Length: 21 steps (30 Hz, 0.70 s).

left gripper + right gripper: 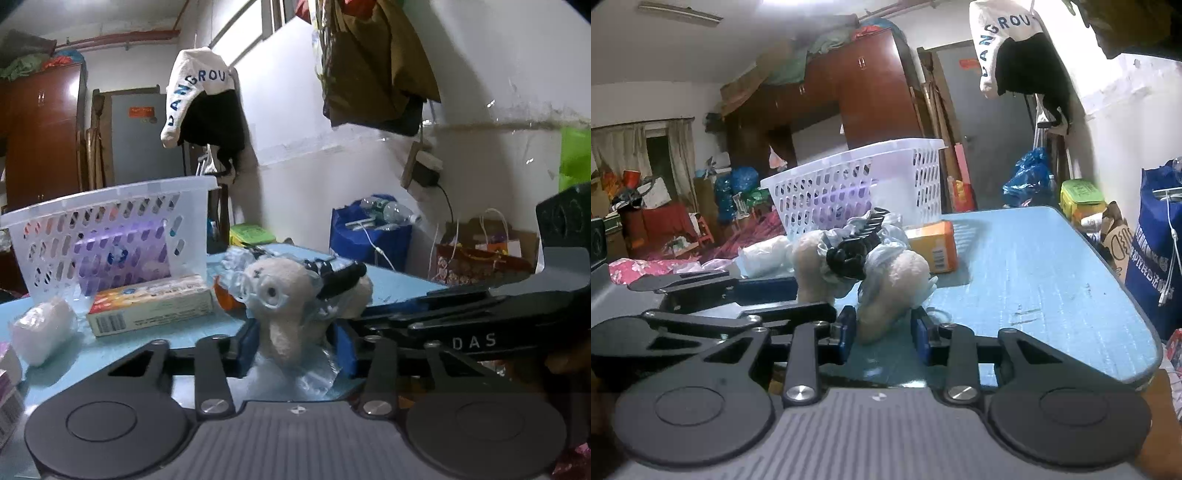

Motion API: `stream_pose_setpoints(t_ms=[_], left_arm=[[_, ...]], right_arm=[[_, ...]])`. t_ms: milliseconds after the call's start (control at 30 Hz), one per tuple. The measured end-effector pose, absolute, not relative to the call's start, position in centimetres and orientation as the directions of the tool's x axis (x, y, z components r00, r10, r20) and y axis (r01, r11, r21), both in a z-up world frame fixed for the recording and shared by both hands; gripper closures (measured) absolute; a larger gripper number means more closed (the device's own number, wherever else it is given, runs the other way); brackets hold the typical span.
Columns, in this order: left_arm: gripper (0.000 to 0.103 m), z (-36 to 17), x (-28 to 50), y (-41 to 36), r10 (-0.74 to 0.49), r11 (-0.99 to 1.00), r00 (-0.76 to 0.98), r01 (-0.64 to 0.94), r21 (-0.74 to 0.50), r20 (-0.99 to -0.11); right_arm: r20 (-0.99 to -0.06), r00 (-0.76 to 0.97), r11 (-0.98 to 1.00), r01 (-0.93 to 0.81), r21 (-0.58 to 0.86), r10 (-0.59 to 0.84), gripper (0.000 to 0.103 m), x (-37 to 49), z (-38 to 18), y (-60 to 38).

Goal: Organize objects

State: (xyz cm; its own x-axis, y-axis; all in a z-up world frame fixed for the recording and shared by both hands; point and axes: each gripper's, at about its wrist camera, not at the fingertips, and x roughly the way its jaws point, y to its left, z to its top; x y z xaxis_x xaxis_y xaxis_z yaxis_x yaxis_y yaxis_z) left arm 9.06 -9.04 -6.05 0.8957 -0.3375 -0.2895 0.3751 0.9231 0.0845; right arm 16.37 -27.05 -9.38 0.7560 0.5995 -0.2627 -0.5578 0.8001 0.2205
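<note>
Both my left gripper (295, 350) and right gripper (882, 330) straddle the plush (295, 295) near me on the bench (1034, 266); whether they grip it I cannot tell. The basket (110, 221) holds little; a box (151, 306) and wad (40, 328) wait outside, so most sorting remains.

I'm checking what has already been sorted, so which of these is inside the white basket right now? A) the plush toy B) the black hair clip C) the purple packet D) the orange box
C: the purple packet shows through the holes of the white basket, while the orange box lies on the table in front of it and the plush toy, with the black hair clip on it, sits outside.
</note>
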Motion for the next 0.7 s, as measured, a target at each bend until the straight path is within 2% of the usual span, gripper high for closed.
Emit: stream_pose_setpoints(t_ms=[100, 433, 700], left_arm=[[0.082, -6.1, 9.2, -8.7, -0.325, 0.929, 0.902, 0.361, 0.083, -0.285], [0.086, -5.0, 7.3, -6.7, -0.345, 0.928, 0.921, 0.364, 0.077, -0.182], [0.086, -2.8, 5.0, -5.2, -0.360, 0.924, 0.928, 0.369, 0.101, -0.099]], right_arm=[[-0.256, 0.771, 0.813, -0.552, 0.187, 0.582, 0.076, 16.1, -9.3, -26.8], [-0.128, 0.824, 0.833, -0.552, 0.032, 0.551, 0.087, 13.1, -7.4, -27.6], [-0.062, 0.797, 0.797, -0.603, -0.033, 0.601, 0.089, 12.0, -5.3, -26.8]])
